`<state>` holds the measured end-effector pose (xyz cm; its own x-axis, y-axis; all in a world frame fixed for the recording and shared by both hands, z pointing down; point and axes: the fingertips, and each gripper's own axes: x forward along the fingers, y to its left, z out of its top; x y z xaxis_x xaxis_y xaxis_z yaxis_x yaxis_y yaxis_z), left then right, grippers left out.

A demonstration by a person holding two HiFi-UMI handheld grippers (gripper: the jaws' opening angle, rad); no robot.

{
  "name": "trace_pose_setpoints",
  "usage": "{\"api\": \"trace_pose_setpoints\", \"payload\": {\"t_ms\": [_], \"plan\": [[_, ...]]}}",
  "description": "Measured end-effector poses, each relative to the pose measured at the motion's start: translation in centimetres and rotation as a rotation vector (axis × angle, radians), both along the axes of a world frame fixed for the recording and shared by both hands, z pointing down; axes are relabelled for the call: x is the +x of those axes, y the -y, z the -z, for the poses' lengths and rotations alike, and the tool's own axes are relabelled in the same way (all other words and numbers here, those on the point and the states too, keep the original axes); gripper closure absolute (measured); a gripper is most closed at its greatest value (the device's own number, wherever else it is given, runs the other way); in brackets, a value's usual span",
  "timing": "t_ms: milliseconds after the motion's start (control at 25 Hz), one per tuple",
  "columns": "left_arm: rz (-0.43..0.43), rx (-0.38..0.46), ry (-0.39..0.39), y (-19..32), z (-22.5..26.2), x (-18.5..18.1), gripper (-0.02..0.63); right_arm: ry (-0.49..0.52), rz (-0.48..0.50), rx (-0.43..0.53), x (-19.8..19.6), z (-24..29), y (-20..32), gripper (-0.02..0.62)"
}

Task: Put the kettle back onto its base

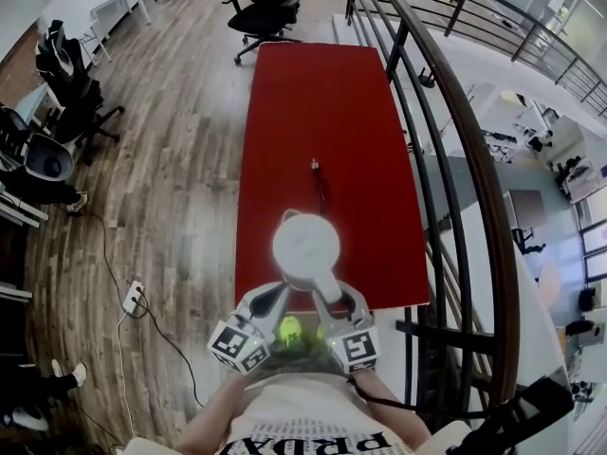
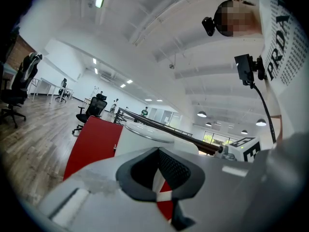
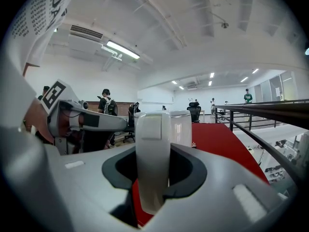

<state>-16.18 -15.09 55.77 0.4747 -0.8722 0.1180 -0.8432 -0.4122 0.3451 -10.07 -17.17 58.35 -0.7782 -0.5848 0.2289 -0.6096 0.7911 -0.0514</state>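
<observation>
Table top [image 1: 322, 112], long and red, runs away from the person over a wood plank floor [image 1: 180, 159] in an open office. A black office chair [image 1: 266, 8] stands at its far end, more chairs [image 1: 66, 79] stand at the left, and a dark metal railing [image 1: 455, 112] runs close along its right side above a lower level. A power strip [image 1: 133, 297] with its cable lies on the floor to the left. Mid-table sits a small object [image 1: 314, 166] with a dark cord trailing toward the near end. The white kettle [image 1: 305, 246] is at the near end; its own body hides what lies beneath it. The right gripper [image 1: 334, 299] is clamped on its handle, and the left gripper [image 1: 268, 297] sits just beside the kettle's left side.

From the left gripper view, the jaws [image 2: 159, 173] stand a narrow slit apart with nothing in them; red table shows through. The kettle [image 2: 140, 139] rises just beyond them, with the railing [image 2: 174, 132] behind it and ceiling lights overhead.

From the right gripper view, the jaws [image 3: 152, 178] press on the kettle's upright white handle [image 3: 152, 144], which fills the gap and blocks the middle of the view. The table [image 3: 217, 141] stretches off to the right beside the railing [image 3: 260, 111], and people stand far back in the room.
</observation>
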Motion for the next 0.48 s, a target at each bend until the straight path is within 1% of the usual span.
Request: {"api": "trace_pose_setpoints", "payload": {"t_ms": [120, 240, 360, 480], "plan": [[-0.006, -0.002, -0.002, -0.1, 0.0, -0.2, 0.614, 0.004, -0.020, -0.010, -0.3, 0.2, -0.1, 0.471], [-0.011, -0.004, 0.000, -0.3, -0.1, -0.3, 0.614, -0.005, -0.002, -0.007, -0.1, 0.1, -0.1, 0.469], [-0.020, -0.006, 0.003, -0.3, -0.2, -0.3, 0.614, 0.004, 0.045, -0.001, 0.4, 0.1, 0.3, 0.471], [-0.029, -0.005, 0.004, -0.3, -0.2, -0.4, 0.614, 0.019, 0.121, 0.009, 0.8, 0.2, 0.8, 0.471]]}}
